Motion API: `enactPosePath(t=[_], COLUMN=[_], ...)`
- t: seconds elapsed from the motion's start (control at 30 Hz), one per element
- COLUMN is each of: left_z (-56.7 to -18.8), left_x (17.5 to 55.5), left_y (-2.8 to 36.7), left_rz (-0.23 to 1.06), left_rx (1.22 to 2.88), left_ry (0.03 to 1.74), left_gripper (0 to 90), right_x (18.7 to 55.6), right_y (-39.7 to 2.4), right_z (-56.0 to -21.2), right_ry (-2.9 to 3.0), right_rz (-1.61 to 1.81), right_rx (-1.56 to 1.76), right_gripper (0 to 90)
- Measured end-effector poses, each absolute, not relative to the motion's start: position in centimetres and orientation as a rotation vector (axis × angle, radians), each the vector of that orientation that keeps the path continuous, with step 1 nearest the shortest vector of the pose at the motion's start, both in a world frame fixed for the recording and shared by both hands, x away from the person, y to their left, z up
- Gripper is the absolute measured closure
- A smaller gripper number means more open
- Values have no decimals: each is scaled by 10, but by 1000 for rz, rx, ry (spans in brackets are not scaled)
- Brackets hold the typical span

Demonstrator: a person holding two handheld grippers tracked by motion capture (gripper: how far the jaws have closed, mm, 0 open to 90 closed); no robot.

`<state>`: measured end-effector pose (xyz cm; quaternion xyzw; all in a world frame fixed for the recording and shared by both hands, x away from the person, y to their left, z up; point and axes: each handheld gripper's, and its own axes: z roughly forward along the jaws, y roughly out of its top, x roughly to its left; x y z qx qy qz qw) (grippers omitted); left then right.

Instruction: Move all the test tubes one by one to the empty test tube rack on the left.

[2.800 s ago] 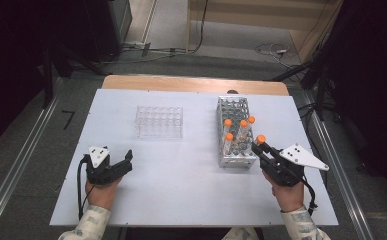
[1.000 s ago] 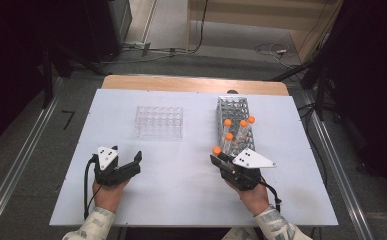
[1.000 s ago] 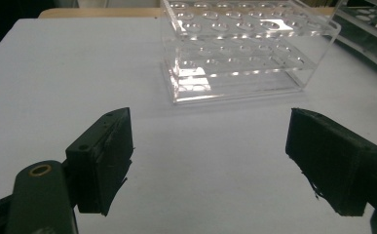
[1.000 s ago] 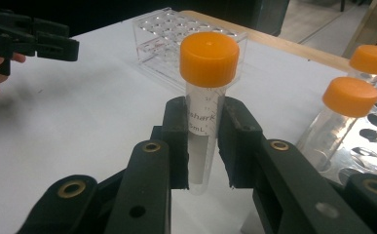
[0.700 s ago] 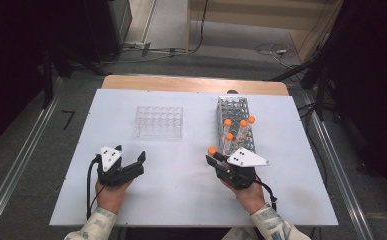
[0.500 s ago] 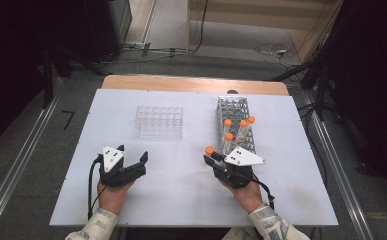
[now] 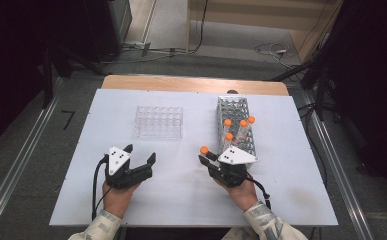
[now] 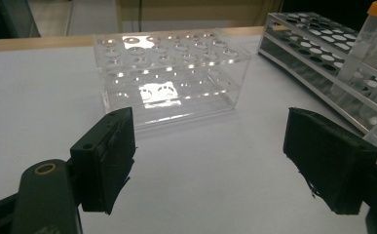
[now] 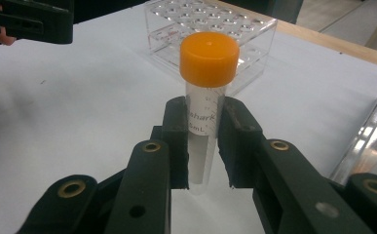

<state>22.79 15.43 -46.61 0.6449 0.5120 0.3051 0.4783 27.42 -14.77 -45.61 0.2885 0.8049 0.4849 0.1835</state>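
Tube point(image 9: 203, 117) with an orange cap is held upright in the right tongs point(image 9: 204, 146), clamped on its clear body below the cap, above the tabletop point(image 7: 181, 195) just left of the metal rack point(image 7: 236, 125). Left tongs point(image 8: 210, 165) are spread wide with nothing between them, having just been closing slightly, and are aimed at the clear rack point(image 8: 169, 73), well apart from it.
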Motion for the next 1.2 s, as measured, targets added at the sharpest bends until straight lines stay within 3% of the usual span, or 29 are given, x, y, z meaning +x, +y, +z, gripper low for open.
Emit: enactPosePath(t=[1.2], left_z=[-443], left_x=[224], left_y=[108], left_rz=[592], left_rx=[1632], left_ry=[1047], left_gripper=[284], right_x=[274], right_y=[-120], right_z=[-460], right_ry=[2328], right_rz=[1382], right_rx=[747], right_gripper=[715])
